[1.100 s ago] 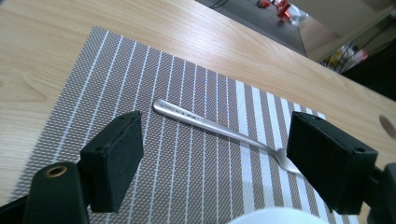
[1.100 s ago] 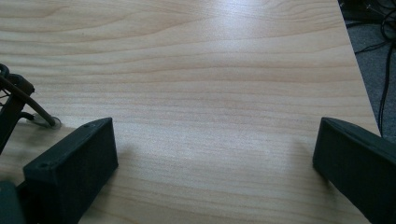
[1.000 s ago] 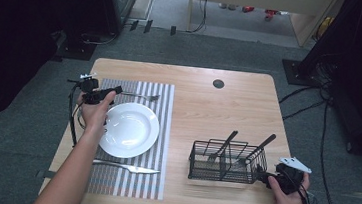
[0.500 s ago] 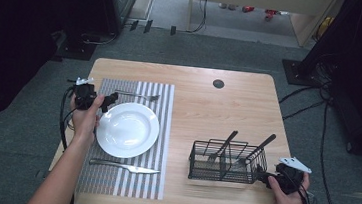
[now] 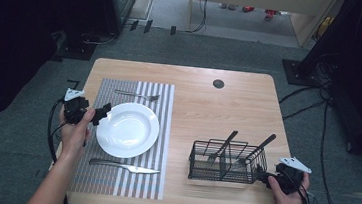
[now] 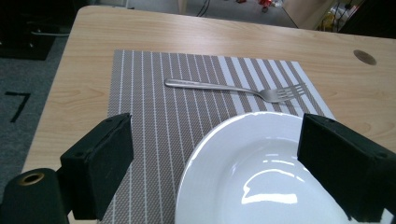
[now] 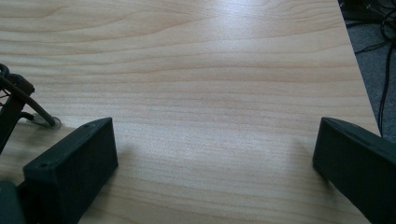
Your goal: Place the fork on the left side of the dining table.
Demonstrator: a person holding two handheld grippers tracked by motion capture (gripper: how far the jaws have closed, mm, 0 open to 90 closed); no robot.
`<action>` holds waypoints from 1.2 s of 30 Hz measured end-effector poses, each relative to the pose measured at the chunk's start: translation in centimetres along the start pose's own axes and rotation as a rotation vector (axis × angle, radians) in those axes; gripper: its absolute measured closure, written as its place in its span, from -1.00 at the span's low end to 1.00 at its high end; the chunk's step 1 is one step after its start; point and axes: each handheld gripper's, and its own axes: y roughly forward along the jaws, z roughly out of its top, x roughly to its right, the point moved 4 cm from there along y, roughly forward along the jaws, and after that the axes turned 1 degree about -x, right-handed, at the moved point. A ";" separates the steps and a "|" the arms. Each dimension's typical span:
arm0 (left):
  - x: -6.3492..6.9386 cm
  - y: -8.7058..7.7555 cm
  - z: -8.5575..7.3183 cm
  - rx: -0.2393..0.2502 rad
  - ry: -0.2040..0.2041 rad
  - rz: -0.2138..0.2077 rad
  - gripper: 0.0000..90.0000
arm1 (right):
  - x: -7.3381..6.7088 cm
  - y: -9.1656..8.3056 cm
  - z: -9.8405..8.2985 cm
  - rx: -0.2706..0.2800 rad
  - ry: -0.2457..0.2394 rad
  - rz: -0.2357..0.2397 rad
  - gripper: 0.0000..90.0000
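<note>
While my left gripper point(image 5: 101, 113) hovers with its jaws spread wide and holding nothing, the white plate point(image 5: 128, 129) sits just in front of it on the striped placemat point(image 5: 123, 182), its near rim between the jaws. Beyond the plate lies the fork point(image 6: 236, 88), its long axis crosswise to my approach; the knife point(image 5: 123, 166) lies at the plate's opposite side. My right gripper point(image 5: 265, 176), likewise agape and empty, rests well away from the plate, beside the wire basket point(image 5: 223, 161). I judge the left nearer.
</note>
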 end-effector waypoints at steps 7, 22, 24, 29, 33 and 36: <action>-0.5 -1.8 -1.5 0.010 0.023 0.003 -0.75 | 0.0 0.0 0.0 -0.001 0.002 -0.001 -1.00; -2.8 -3.5 -6.4 -0.039 0.012 0.020 -0.75 | 0.0 0.0 0.0 -0.002 0.000 -0.001 -1.00; -3.0 -3.7 -7.1 -0.047 0.017 0.032 -0.75 | 0.0 0.0 0.0 -0.002 0.000 -0.001 -1.00; -3.4 -3.7 -8.7 -0.073 0.019 0.036 -0.75 | 0.0 0.0 0.0 -0.002 -0.001 -0.001 -1.00; -4.0 -3.9 -10.0 -0.085 0.030 0.064 -0.75 | 0.0 0.0 0.0 -0.002 -0.001 -0.001 -1.00; -4.4 -4.0 -11.0 -0.107 0.050 0.093 -0.75 | 0.0 0.0 0.0 -0.003 0.001 -0.002 -1.00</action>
